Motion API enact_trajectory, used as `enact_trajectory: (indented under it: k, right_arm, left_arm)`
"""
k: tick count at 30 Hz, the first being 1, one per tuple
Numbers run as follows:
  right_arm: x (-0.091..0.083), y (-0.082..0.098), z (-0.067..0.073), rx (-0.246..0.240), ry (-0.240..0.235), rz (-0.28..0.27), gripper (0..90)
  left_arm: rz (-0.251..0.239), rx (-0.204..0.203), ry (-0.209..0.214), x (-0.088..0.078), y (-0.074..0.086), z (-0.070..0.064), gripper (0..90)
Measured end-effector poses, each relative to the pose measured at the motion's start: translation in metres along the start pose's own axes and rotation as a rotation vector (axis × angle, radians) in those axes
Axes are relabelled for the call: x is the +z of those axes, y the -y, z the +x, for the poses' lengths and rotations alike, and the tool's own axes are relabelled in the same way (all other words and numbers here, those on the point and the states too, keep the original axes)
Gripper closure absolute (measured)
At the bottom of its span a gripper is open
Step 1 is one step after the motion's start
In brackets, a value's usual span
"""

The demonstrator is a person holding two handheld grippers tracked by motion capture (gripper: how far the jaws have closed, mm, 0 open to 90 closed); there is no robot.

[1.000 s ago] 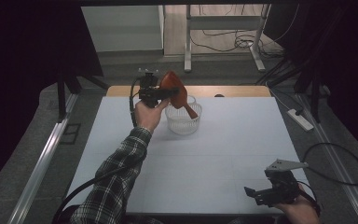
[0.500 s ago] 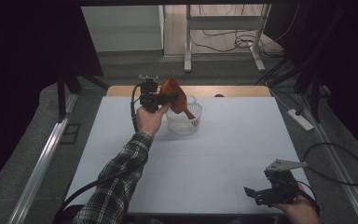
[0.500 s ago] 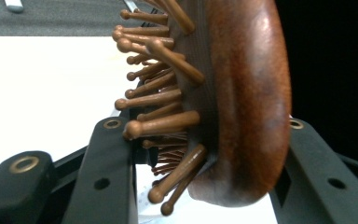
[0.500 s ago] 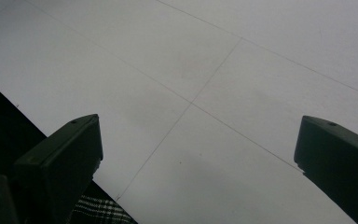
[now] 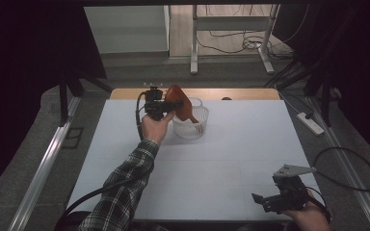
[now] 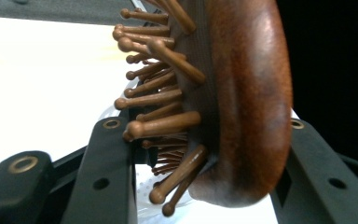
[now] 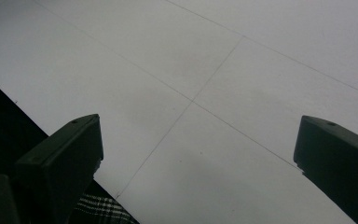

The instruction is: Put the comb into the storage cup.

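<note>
The left gripper (image 5: 166, 105) is grasping a brown wooden hairbrush (image 5: 179, 107) and holding it over a small white perforated basket (image 5: 192, 126) that is standing near the far edge of the white surface (image 5: 231, 159). In the high view the head of the hairbrush is sitting up at the gripper, and its handle is pointing down and to the right, into the opening of the basket. Whether the handle is touching the rim of the basket, I cannot tell from here.

In the left gripper view the hairbrush (image 6: 242, 102) is standing between the two black jaws. One jaw is pressing against the smooth rounded back of the brush, and the other is lying against the tips of the round-headed wooden bristles (image 6: 158, 98). A part of the white basket (image 6: 144, 196) is showing below the brush, between the jaws.

The person's left hand (image 5: 155, 126) is carrying this gripper, and a plaid sleeve (image 5: 125, 192) is coming in from the bottom of the high view.

The right gripper (image 5: 265, 202) is resting at the near right corner of the surface, well apart from the basket. In the right gripper view its jaws are standing wide apart with nothing between them, above the bare surface (image 7: 205, 70), which is marked with thin lines.
</note>
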State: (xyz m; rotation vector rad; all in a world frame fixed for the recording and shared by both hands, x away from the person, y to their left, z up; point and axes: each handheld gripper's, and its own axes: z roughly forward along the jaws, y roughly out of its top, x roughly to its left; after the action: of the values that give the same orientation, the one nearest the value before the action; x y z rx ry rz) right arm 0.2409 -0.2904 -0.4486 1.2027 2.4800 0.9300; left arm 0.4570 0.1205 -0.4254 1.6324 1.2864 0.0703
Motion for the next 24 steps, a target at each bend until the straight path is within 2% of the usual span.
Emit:
enact_trajectory:
  k: [7,8,16,24]
  right_arm:
    - [0.001,0.000,0.001,-0.005,0.004,0.006,1.9]
    - [0.001,0.000,0.001,-0.004,0.005,0.009,1.9]
    - [0.002,-0.001,0.001,-0.009,0.007,0.015,1.9]
    - [0.002,-0.001,0.001,-0.009,0.009,0.021,2.0]
  left_arm:
    - [-0.017,-0.028,0.000,-0.001,0.005,0.004,57.5]
    - [-0.019,-0.041,0.003,-0.001,0.005,0.006,57.1]
    - [-0.016,-0.058,0.007,-0.001,0.005,0.010,55.1]
    - [-0.023,-0.117,0.019,-0.002,0.010,0.023,50.9]
